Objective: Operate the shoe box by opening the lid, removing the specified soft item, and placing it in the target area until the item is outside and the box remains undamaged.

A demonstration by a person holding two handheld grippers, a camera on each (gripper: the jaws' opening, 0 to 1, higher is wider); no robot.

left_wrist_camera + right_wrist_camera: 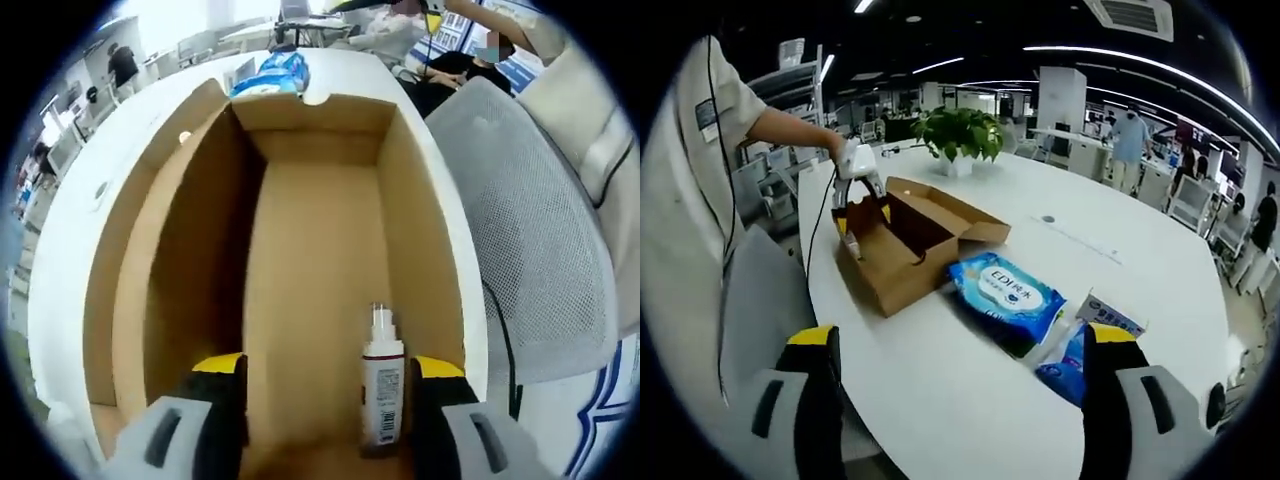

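The brown shoe box (310, 260) stands open, and I look straight down into it in the left gripper view. A small white spray bottle (382, 385) lies inside near the near end. My left gripper (328, 405) is open, its jaws straddling the box's near end with the bottle just inside the right jaw. In the right gripper view the box (902, 262) sits on the white table with its lid flap (960, 222) folded out, and the left gripper (868, 222) hangs over its far end. A blue soft wipes pack (1005, 288) lies beside the box. My right gripper (965, 400) is open and holds nothing.
A second blue pack (1095, 335) lies near the right jaw. The wipes pack (275, 72) shows beyond the box. A grey mesh chair (540, 250) stands at the table edge (830, 330). A potted plant (960, 132) sits further back. People stand in the background.
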